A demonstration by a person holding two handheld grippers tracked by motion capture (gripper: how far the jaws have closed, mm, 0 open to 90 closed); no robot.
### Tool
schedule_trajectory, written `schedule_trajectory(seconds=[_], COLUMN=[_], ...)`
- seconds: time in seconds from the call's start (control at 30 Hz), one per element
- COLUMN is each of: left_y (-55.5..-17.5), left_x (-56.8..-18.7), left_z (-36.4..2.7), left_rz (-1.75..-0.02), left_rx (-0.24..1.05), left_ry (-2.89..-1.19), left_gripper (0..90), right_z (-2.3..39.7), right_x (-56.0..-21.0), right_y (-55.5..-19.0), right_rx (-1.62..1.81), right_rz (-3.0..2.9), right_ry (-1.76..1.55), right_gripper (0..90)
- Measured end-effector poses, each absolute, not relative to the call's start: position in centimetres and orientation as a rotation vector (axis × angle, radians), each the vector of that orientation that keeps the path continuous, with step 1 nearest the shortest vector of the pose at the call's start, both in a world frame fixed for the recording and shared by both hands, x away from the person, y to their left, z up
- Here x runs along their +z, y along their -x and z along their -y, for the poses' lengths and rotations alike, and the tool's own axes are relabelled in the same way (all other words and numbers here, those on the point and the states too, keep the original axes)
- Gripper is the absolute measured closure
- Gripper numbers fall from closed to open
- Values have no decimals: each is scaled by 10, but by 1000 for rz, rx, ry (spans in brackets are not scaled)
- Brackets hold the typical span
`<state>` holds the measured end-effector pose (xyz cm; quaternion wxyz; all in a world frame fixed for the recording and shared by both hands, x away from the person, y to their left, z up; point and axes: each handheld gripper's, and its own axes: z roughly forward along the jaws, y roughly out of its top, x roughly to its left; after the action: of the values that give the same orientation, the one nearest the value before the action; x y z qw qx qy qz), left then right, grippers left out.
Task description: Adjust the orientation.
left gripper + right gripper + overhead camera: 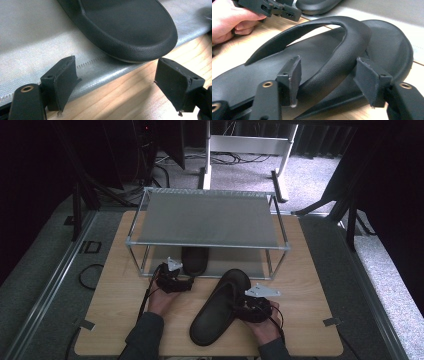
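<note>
Black rubber slide sandal point(220, 307) flat on the wooden table point(310, 285), near right.
Right gripper point(328, 81) released, jaws straddling its strap; left gripper point(116, 83) released before second black sandal point(130, 27) on the shelf.

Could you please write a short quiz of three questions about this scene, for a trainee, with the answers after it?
1. True or false: the right gripper is clamped tight on the slipper's strap.
2. Where does the other slipper lie? A) on the rack's top shelf B) on the rack's lower shelf C) on the floor
3. What lies between the open jaws of the left gripper?

Key
1. False: the jaws stand open on either side of the strap of the slipper on the table, and the pads do not press on it.
2. B, on the lower shelf of the rack.
3. Nothing; the shelved slipper's end lies just beyond them.
</note>
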<state>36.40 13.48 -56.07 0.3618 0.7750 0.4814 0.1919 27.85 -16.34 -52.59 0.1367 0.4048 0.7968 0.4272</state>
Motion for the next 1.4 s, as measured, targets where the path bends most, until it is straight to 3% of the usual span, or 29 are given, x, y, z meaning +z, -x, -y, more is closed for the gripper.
schedule_trajectory(seconds=[0.23,0.6,1.4], left_y=[-364,-364,-364], left_x=[-561,-561,-561], left_z=[-135,-135,-135], left_rz=[-1241,-1240,-1241], left_rx=[494,494,491], left_ry=[-1995,-1996,-1992], left_gripper=[185,185,185], right_z=[157,149,129], right_x=[-523,-517,-514], right_y=[-296,-314,-372], right_rx=[1189,1093,1044], right_rz=[-2272,-2174,-2094], right_ry=[-1167,-1183,-1169], right_gripper=[577,705,718])
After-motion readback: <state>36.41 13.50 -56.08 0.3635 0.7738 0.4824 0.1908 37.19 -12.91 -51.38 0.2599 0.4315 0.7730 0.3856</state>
